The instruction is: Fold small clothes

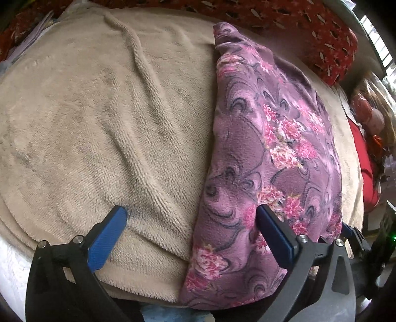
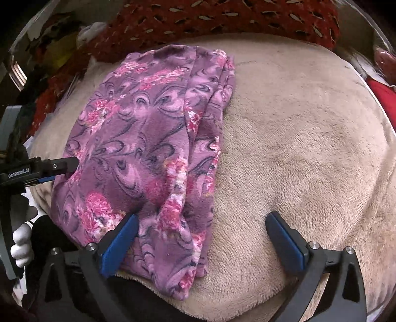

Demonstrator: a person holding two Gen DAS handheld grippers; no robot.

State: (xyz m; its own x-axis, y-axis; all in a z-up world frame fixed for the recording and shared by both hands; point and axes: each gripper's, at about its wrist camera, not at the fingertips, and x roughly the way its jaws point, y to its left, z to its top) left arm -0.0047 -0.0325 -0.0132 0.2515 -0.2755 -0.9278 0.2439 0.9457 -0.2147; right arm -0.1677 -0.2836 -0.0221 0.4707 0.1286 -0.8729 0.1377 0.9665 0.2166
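Item one, as I read it from my station: purple floral garment (image 1: 269,153), fleece, folded into a long strip running near to far on the beige plush blanket (image 1: 99,111). In the left wrist view it lies right of centre; in the right wrist view the same garment (image 2: 138,148) lies left of centre, layered edges stacked along its right side. Its near end hangs just over the blanket's near edge; what is beneath that I cannot make out.

Item two: left tongs (image 1: 191,218), released, blue pads spread wide. The left pad sits over bare blanket, the right pad over the garment's near part. Whether either pad touches fabric I cannot tell.

Item three: right tongs (image 2: 201,223), likewise released and holding nothing. The left pad sits at the garment's near portion, the right pad over bare blanket (image 2: 309,148).

Item four: the left tongs appear again in the right wrist view at the left edge (image 2: 69,163), tip touching or just beside the garment's left side; most of the body is cut off by the frame.

Item five: red patterned fabric (image 2: 222,22) along the far edge of the blanket, partly cropped.

Item six: clutter at far left and far right margins, too distorted to name
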